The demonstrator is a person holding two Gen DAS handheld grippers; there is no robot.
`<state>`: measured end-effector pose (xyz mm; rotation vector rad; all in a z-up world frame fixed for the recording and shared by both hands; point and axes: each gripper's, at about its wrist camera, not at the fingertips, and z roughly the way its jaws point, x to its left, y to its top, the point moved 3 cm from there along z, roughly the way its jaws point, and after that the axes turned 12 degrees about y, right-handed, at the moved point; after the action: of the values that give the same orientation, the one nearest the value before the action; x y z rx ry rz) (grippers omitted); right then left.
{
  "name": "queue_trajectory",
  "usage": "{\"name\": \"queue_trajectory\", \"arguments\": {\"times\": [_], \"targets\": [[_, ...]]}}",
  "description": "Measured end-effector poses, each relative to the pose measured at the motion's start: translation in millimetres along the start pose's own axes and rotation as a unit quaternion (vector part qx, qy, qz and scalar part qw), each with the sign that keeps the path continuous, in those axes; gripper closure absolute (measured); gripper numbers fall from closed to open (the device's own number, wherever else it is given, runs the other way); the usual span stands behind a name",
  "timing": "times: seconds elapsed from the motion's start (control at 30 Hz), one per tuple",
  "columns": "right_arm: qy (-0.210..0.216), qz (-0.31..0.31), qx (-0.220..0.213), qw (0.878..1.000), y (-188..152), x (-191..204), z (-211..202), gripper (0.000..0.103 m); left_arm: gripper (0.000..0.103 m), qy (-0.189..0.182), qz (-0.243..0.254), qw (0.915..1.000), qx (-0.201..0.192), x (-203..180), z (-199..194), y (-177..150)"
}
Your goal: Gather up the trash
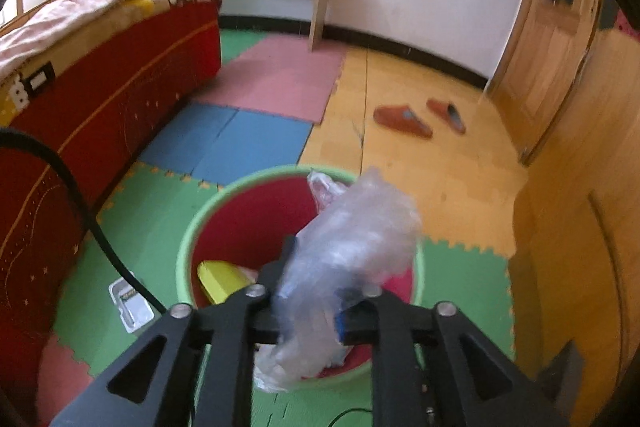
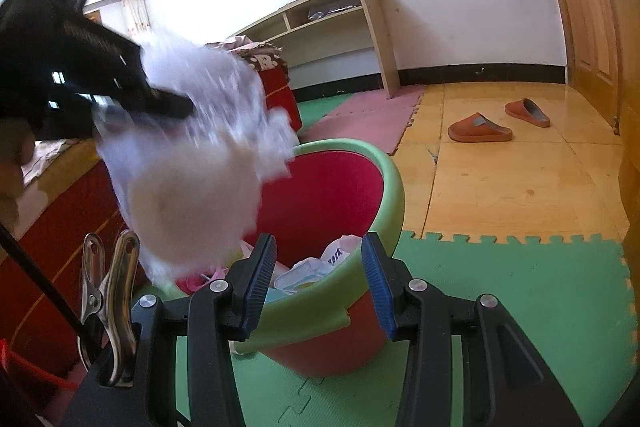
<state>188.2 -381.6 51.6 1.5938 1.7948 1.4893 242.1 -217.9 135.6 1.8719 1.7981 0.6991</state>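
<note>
- Left wrist view: my left gripper tilts downward over the bin, its fingers clenched on one crumpled clear plastic bag.
- The bag sticks up and forward past the fingertips, hanging above the bin's open mouth; its lower end trails below the fingers.
- One bin: red inside, green rim, standing on green foam floor mats.
- Inside the bin: one yellow piece and some pale wrappers, partly hidden by the bag.
- One small clear tray lies on the mat just left of the bin.
- Two orange slippers lie on the wooden floor, well away from the bin.
- One bed with a red side stands to the left.
- Right wrist view: my right gripper is held low and near level beside the bin, pointing at its rim. Fingers spread, nothing between them; the rim shows through the gap.
- The left gripper enters from upper left, the bag blurred, above the bin's left edge.
- One metal clip sits on my right gripper's left side.
- Two slippers again, on the floor beyond.
</note>
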Motion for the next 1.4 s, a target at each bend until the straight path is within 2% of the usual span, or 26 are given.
{"name": "queue_trajectory", "arguments": {"times": [0.03,0.13,0.4,0.57,0.77,0.93,1.1,1.2,1.4], "targets": [[0.001,-0.002,0.001,1.000,0,0,0,0.058,0.073,0.001,0.002,1.0000,0.005,-1,4,-4],[-0.001,-0.006,0.002,1.000,-1,0,2,0.058,0.061,-0.002,0.001,1.0000,0.008,-1,8,-10],[-0.001,-0.014,0.008,1.000,-5,5,5,0.058,0.060,0.010,0.010,0.9999,-0.009,13,-12,-18],[0.000,-0.023,0.006,1.000,-2,8,5,0.058,0.060,0.011,-0.008,0.9999,-0.009,33,-24,-30],[0.005,-0.038,0.007,0.999,-2,16,6,0.058,0.060,0.032,-0.025,0.9991,-0.009,64,-32,-54],[0.012,-0.057,0.005,0.998,-3,26,4,0.058,0.060,0.042,-0.054,0.9976,0.013,92,-27,-85],[0.039,-0.082,0.004,0.996,-5,41,1,0.058,0.060,0.056,-0.077,0.9947,0.038,113,-15,-118],[0.059,-0.100,0.009,0.993,-7,52,1,0.058,0.060,0.072,-0.075,0.9931,0.055,118,-3,-141],[0.094,-0.142,0.028,0.985,-18,75,4,0.058,0.060,0.072,-0.084,0.9879,0.109,120,28,-193]]}}
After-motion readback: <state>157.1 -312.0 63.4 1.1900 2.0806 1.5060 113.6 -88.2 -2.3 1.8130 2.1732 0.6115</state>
